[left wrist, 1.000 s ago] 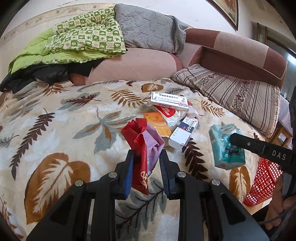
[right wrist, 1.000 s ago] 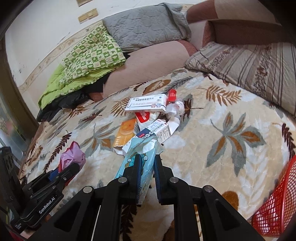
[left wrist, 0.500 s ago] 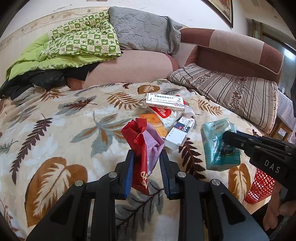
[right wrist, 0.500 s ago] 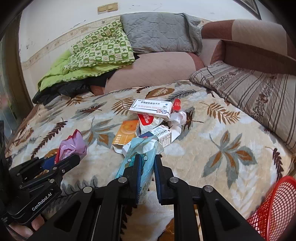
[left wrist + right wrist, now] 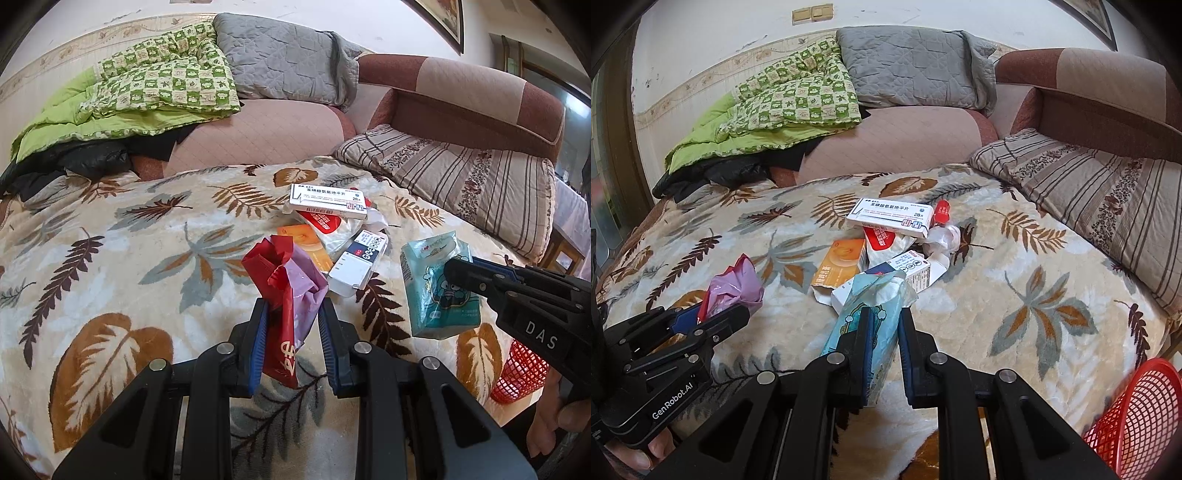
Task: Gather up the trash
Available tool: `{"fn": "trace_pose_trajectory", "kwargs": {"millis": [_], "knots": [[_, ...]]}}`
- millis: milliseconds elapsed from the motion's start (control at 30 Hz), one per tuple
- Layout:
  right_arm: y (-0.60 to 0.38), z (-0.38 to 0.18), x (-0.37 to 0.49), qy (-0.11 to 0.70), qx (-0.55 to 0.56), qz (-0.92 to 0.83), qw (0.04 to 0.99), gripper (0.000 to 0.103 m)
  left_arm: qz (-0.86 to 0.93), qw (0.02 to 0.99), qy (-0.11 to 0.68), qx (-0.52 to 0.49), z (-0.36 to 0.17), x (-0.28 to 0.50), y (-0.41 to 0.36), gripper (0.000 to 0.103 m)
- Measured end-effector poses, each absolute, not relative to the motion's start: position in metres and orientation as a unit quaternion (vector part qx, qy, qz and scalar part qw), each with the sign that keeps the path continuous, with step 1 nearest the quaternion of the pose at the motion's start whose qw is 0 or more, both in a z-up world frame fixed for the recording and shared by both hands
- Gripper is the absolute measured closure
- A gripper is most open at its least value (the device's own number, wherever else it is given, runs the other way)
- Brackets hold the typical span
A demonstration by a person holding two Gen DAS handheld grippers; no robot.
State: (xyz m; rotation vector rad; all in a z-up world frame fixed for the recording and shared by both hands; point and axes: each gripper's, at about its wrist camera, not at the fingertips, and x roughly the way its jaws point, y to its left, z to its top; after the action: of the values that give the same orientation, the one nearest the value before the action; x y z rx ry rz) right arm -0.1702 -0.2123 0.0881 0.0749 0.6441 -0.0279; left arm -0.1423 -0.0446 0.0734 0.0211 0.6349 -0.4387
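My left gripper (image 5: 291, 310) is shut on a crumpled red and pink plastic bag (image 5: 291, 280), held above the leaf-patterned bedspread (image 5: 110, 258). My right gripper (image 5: 882, 317) is shut on a light blue tissue pack (image 5: 868, 314); the left wrist view shows that same tissue pack (image 5: 436, 295) off to the right. From the right wrist camera, the left gripper (image 5: 713, 317) with the pink bag (image 5: 738, 284) sits at the lower left. A pile of trash stays on the bed: a white medicine box (image 5: 892, 218), an orange box (image 5: 842, 262), a white and blue carton (image 5: 912, 269) and crumpled wrappers (image 5: 942, 236).
A red mesh basket (image 5: 1137, 417) stands at the bed's lower right edge, and the basket (image 5: 517, 373) is partly hidden behind the right gripper in the left view. Striped pillows (image 5: 1100, 199), a green checked quilt (image 5: 783, 107) and a grey blanket (image 5: 916, 66) lie at the back.
Both grippers have lifted and pulled back slightly with their loads still held. The right gripper with the tissue pack has shifted left in the left wrist view.
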Motion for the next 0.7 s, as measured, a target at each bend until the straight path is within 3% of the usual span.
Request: {"fn": "trace_pose_trajectory", "kwargs": {"millis": [700], "knots": [[-0.2210, 0.0885, -0.1688, 0.319, 0.048, -0.017, 0.946, 0.089, -0.201, 0.931, 0.303, 0.028, 0.0710, -0.1421, -0.0441, 0.077]]}}
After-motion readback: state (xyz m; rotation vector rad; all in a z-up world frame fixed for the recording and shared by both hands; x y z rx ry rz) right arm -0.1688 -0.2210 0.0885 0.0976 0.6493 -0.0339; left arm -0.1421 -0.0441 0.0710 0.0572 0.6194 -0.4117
